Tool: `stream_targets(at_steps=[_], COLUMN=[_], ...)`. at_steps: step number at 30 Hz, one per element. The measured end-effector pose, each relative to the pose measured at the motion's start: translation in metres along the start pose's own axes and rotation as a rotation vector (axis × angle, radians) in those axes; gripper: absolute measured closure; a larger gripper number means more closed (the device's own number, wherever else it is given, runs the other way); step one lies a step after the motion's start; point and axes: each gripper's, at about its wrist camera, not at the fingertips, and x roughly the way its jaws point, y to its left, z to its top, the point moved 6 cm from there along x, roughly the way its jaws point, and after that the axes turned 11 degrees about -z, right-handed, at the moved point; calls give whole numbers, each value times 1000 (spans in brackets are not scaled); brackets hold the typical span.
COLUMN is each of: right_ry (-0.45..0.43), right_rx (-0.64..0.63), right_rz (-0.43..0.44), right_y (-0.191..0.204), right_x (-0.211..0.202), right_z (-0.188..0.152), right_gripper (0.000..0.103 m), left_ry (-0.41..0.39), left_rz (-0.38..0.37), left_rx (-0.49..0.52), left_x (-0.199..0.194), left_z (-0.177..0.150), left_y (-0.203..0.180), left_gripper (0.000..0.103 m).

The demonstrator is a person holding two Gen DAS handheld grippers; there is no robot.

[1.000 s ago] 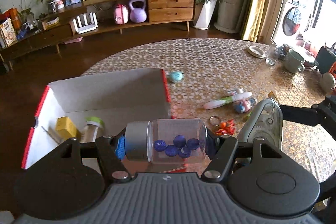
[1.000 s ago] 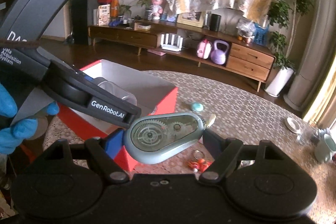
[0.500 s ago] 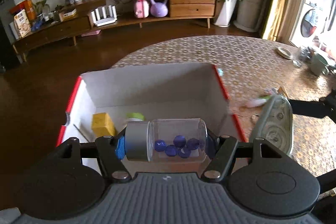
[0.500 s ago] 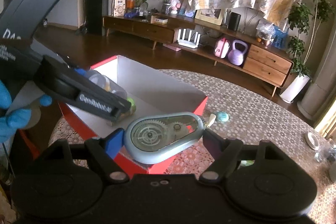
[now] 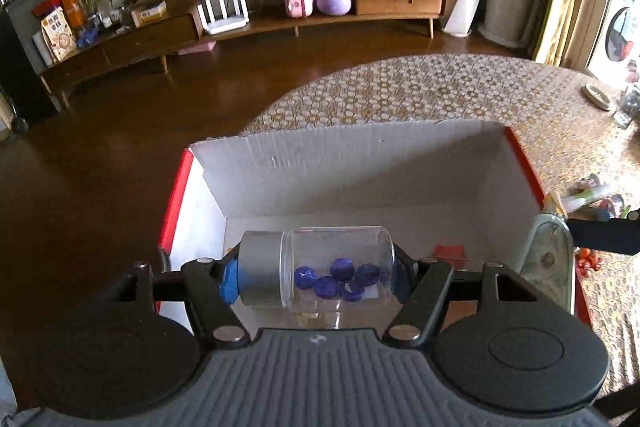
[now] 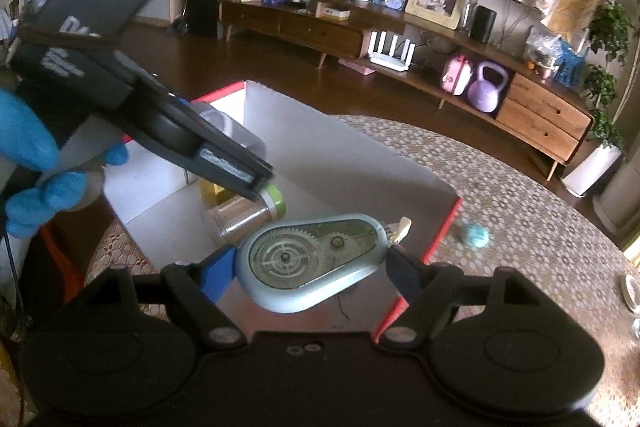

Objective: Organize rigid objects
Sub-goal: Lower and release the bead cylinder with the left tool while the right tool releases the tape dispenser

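Note:
My left gripper [image 5: 316, 273] is shut on a clear jar [image 5: 320, 267] with a grey lid and several blue beads, held sideways over the open red-and-white box [image 5: 340, 163]. Beside it, my right gripper [image 6: 310, 263] is shut on a pale blue correction-tape dispenser [image 6: 312, 263], which hangs above the box [image 6: 320, 155] near its right wall. The dispenser [image 5: 546, 263] shows edge-on at the right of the left wrist view. Inside the box lie a green-lidded jar [image 6: 248, 215] and a yellow block [image 6: 212, 193], partly hidden behind the left gripper.
A hand in a blue glove [image 6: 28, 163] holds the left gripper. On the patterned round table [image 5: 420, 91] lie a small teal ball [image 6: 476, 235], a pen-like item [image 5: 588, 193] and small orange bits [image 5: 588, 261]. Cups stand at the far right.
Both grippers have moved left and down with their loads, from over the table to over the box. The box now fills the middle of both views.

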Motion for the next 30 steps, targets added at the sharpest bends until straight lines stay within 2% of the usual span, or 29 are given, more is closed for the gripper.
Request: stream_targets(at_steps=[5, 10, 19, 30], right_ry=[45, 112, 189, 218], right_rx=[-23, -8, 23, 23], right_rz=[37, 57, 90, 53], right_y=[13, 17, 21, 25], right_x=[23, 45, 55, 60], right_z=[6, 5, -4, -2], right_gripper=[23, 23, 23, 23], left_ry=[37, 70, 62, 72], left_rz=[14, 2, 11, 59], left_rx=[10, -23, 50, 138], left_x=[25, 45, 53, 61], left_z=[5, 7, 10, 8], left_y=[4, 10, 2, -10], left_gripper=[35, 35, 35, 35])
